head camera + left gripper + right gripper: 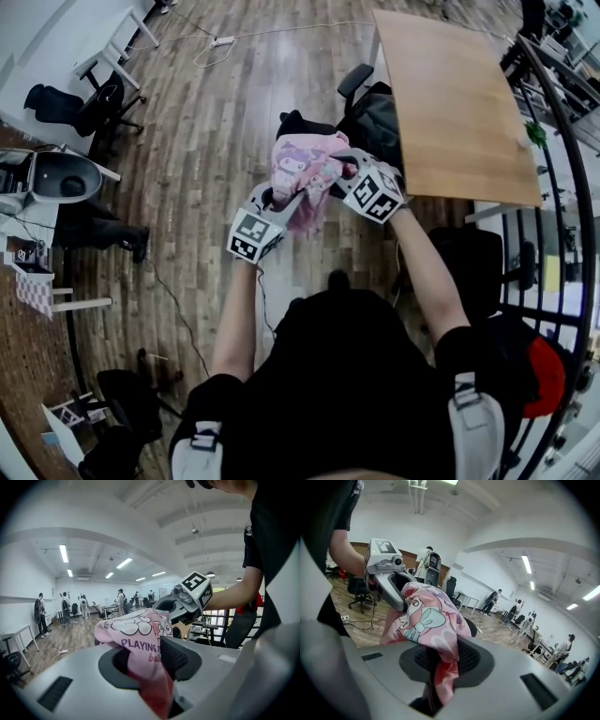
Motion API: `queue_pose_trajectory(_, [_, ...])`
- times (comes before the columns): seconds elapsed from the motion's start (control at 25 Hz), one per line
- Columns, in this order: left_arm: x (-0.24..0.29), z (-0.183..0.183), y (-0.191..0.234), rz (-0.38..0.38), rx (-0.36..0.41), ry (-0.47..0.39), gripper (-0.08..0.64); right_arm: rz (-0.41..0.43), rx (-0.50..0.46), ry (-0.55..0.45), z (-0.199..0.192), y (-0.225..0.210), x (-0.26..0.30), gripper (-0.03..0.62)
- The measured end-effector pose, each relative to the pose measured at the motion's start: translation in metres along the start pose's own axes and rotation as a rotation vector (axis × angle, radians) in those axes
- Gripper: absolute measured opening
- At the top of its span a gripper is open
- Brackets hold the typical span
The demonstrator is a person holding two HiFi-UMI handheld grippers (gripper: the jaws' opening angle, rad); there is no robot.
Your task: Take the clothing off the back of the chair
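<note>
A pink printed garment (302,178) hangs between my two grippers, lifted above the black office chair (370,117) beside the wooden table. My left gripper (278,199) is shut on the garment's left part; in the left gripper view the pink cloth (140,644) runs down between the jaws. My right gripper (345,174) is shut on the right part, and the right gripper view has the cloth (433,620) pinched between its jaws too. Each gripper view also holds the other gripper, the right one (183,603) and the left one (389,581), close by on the same cloth.
A wooden table (455,103) stands to the right of the chair. Another black chair (473,267) is at my right, a black railing (562,178) beyond it. White desks and a dark chair (89,103) stand far left. Cables (220,45) lie on the wood floor. Several people stand in the distance.
</note>
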State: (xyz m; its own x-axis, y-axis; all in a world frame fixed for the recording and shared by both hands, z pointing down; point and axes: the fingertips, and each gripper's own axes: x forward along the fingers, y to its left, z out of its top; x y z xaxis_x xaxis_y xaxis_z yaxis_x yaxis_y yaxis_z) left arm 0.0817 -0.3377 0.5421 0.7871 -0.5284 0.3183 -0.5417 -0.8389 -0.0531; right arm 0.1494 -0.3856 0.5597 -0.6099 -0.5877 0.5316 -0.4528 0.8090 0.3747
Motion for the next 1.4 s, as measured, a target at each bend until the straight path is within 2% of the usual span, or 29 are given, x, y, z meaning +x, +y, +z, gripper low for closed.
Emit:
queue_pose_trajectory(0.28, [-0.011, 0.014, 0.006, -0.026, 0.044, -0.022, 0.124, -0.078, 0.002, -0.016, 0.020, -0.004, -0.009, 0.064])
queue_pose_trajectory(0.6, [-0.031, 0.033, 0.011, -0.008, 0.088, -0.075, 0.123, -0.148, -0.028, -0.045, 0.049, -0.006, -0.020, 0.063])
queue_pose_trajectory(0.96, [-0.073, 0.032, 0.017, 0.043, 0.115, -0.106, 0.123, -0.177, -0.064, -0.082, 0.084, 0.017, -0.017, 0.063])
queue_pose_trajectory(1.4, [-0.152, 0.009, 0.028, 0.114, 0.103, -0.110, 0.123, -0.142, -0.090, -0.137, 0.141, 0.074, 0.005, 0.063])
